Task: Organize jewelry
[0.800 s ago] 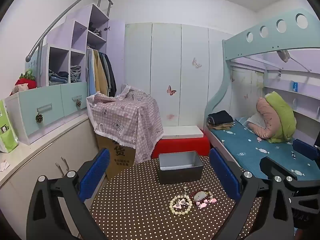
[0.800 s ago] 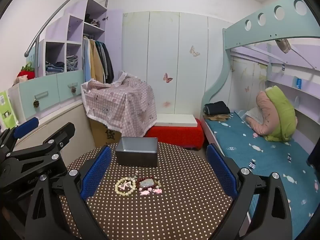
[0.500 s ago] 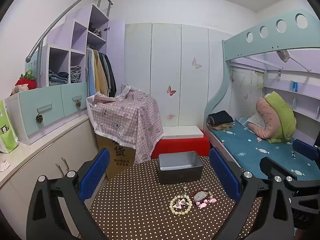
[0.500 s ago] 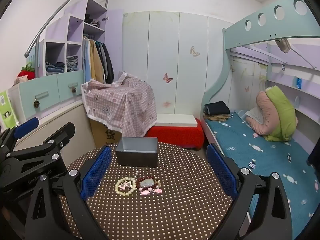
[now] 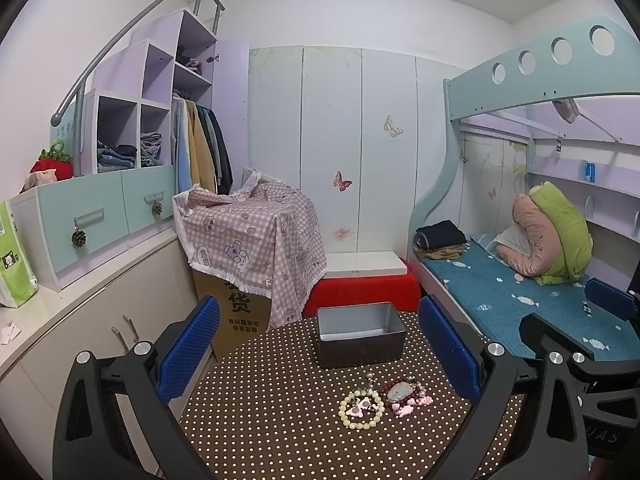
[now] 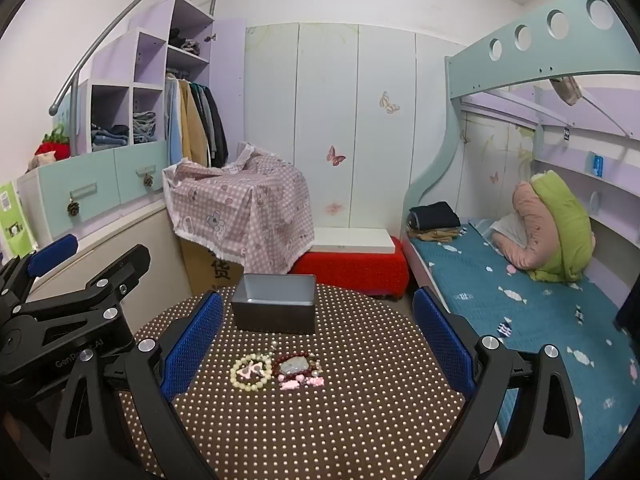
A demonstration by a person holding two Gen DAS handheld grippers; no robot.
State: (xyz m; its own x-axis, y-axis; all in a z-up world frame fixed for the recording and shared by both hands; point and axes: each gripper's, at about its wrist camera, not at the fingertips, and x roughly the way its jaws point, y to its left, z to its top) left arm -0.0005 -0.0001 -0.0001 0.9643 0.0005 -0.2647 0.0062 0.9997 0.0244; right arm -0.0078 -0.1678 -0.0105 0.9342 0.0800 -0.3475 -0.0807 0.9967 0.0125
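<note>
- We are comparing this moment with the views from a moment ago and finding nothing changed: the jewelry, the box and both claws are sitting where they were, so we are judging that the task has not really begun and no piece has been moved yet.
- We are holding the left claw [image 5: 320, 354] wide open with nothing between its blue pads, hovering above the near part of the counter [image 5: 260, 412] and pointing slightly downward toward the box.
- We are holding the right claw [image 6: 320, 340] just as wide and just as empty, beside the left one, aimed at the same cluster.
- We are seeing the jewelry lying loose on the dotted counter, in front of the grey metal box [image 5: 360, 332] and apart from it; the box is standing open-topped and looks empty from here.
- We are picking out a pale bead bracelet [image 5: 362, 408] lying flat as a ring, with a small pink piece inside it, and touching it on its right a dark red bead bracelet [image 5: 402, 390] circling a grey-green pendant.
- We are also noting small pink charms [image 5: 412, 405] at the near edge of the red bracelet; other tiny pieces are too small to name.
- We are reading the cluster's long axis as running left to right across the counter, parallel to the box's long side; the rings themselves are pointing nowhere in particular.
</note>
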